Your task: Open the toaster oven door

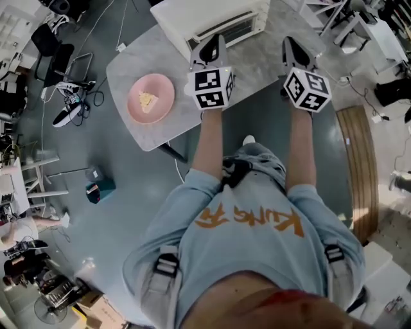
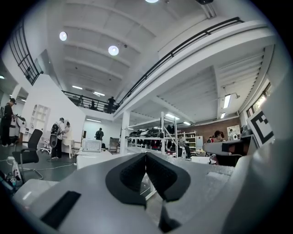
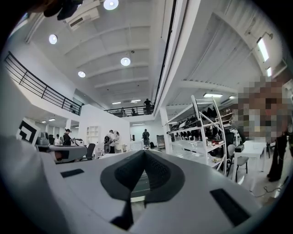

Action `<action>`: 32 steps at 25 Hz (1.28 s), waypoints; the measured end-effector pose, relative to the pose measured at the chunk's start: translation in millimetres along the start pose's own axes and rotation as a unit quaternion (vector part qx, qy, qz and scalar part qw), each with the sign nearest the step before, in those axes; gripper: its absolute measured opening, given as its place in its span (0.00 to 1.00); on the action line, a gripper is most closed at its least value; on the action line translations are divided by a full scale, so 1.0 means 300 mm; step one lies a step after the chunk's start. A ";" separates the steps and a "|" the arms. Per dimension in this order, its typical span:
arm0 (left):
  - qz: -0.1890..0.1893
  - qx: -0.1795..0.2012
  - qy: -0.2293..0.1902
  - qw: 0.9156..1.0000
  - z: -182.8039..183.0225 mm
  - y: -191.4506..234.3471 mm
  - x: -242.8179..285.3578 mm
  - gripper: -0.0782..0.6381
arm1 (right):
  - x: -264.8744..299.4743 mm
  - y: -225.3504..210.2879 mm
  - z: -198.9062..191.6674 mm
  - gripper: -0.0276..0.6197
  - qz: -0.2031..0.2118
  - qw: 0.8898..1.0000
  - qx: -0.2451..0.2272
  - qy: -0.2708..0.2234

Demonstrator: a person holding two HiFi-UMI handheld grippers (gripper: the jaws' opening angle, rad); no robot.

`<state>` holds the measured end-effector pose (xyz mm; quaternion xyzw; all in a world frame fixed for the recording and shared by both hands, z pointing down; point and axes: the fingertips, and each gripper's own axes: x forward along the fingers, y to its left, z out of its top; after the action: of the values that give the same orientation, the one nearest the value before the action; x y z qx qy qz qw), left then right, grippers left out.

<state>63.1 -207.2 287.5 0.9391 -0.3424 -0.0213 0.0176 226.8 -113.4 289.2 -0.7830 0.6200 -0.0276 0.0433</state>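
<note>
Toaster oven (image 1: 215, 19): white, at far edge of gray table (image 1: 125, 71), front toward person, door looks shut.
Left hand-held gripper (image 1: 213, 46): held level, tips near oven front, contact unclear. Jaws pressed together, nothing between.
Right hand-held gripper (image 1: 293, 50): level over table, right of oven and apart from it. Jaws together, empty.
Pink plate (image 1: 151, 97): on table left of left hand-held gripper, small yellowish food piece (image 1: 148, 100) on it.
</note>
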 end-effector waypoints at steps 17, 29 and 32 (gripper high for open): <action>0.080 0.041 0.073 0.993 -0.101 0.139 0.291 0.11 | 0.436 -0.066 -0.130 0.04 0.102 0.992 0.053 0.045; 0.072 0.060 0.109 0.990 -0.181 0.191 0.342 0.11 | 0.529 -0.034 -0.194 0.04 0.137 0.988 0.029 0.065; 0.067 0.073 0.113 0.989 -0.170 0.203 0.347 0.11 | 0.556 -0.053 -0.179 0.04 0.136 0.988 0.029 0.063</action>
<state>106.2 -319.8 338.5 0.9092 -0.4010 0.1113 -0.0111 275.5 -274.0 342.5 -0.6863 0.7213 -0.0886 0.0308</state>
